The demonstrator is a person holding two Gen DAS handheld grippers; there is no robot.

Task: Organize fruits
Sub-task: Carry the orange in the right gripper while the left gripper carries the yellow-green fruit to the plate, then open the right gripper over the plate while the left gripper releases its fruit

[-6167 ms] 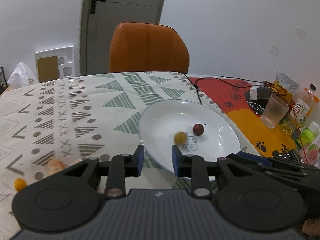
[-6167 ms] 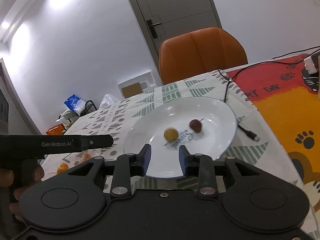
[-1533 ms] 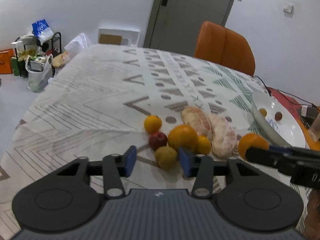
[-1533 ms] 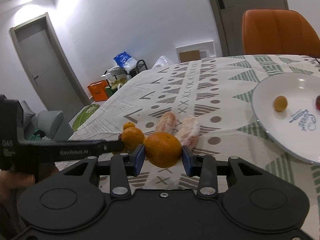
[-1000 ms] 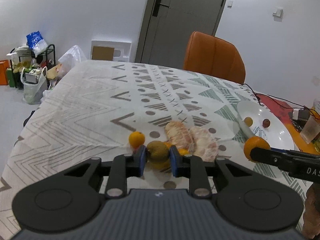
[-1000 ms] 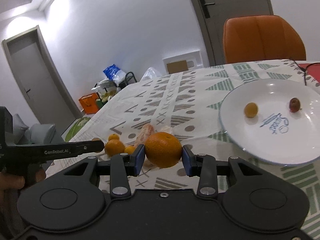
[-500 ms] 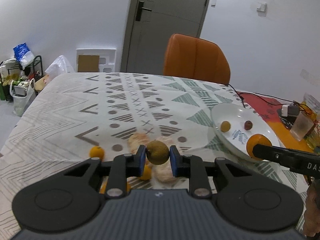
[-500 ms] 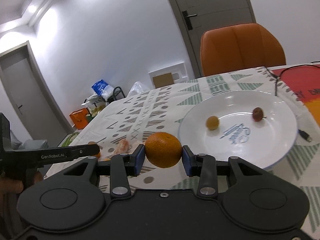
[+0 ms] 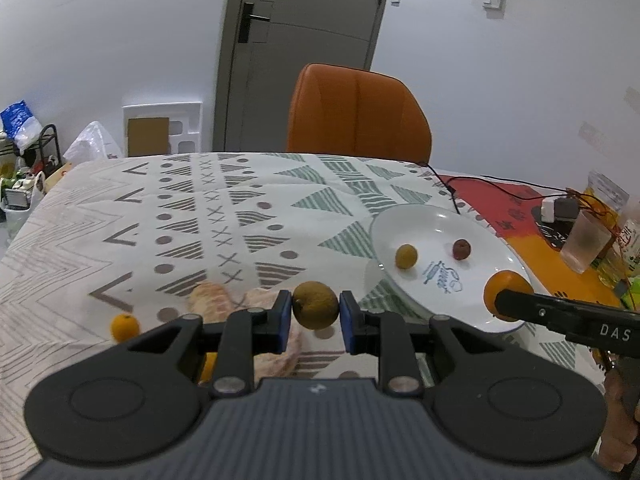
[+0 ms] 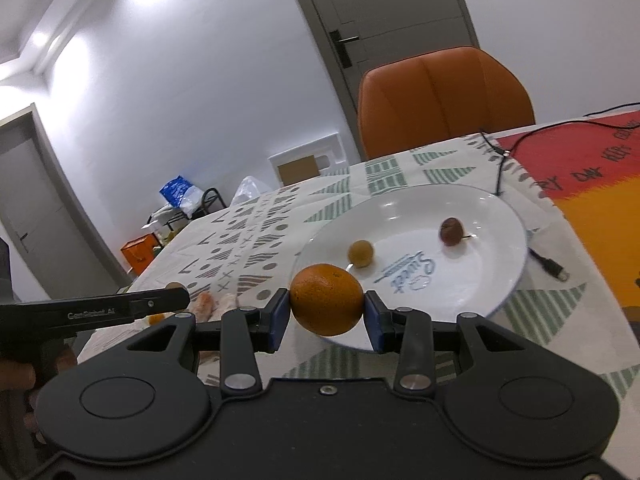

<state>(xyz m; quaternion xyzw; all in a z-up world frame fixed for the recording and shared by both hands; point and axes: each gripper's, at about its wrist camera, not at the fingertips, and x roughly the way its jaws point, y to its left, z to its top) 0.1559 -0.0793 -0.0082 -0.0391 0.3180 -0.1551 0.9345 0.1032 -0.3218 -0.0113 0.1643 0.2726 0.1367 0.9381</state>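
The left hand-held gripper [image 9: 315, 322] is closed on a small brownish-green fruit [image 9: 315, 305], held between its blue pads above the patterned worktop [image 9: 224, 216], short of the white plate [image 9: 436, 224]. The right hand-held gripper [image 10: 327, 320] is clamped on an orange [image 10: 327, 305], which sits over the near edge of the plate. Two small fruits lie apart on the plate: a yellow one [image 10: 360, 253] and a dark red one [image 10: 451, 231] with a stem. Behind the left hand-held gripper, two peeled citrus pieces [image 9: 212, 299] and a small orange fruit [image 9: 125, 326] rest on the worktop. An orange chair [image 9: 358, 114] stands at the far side.
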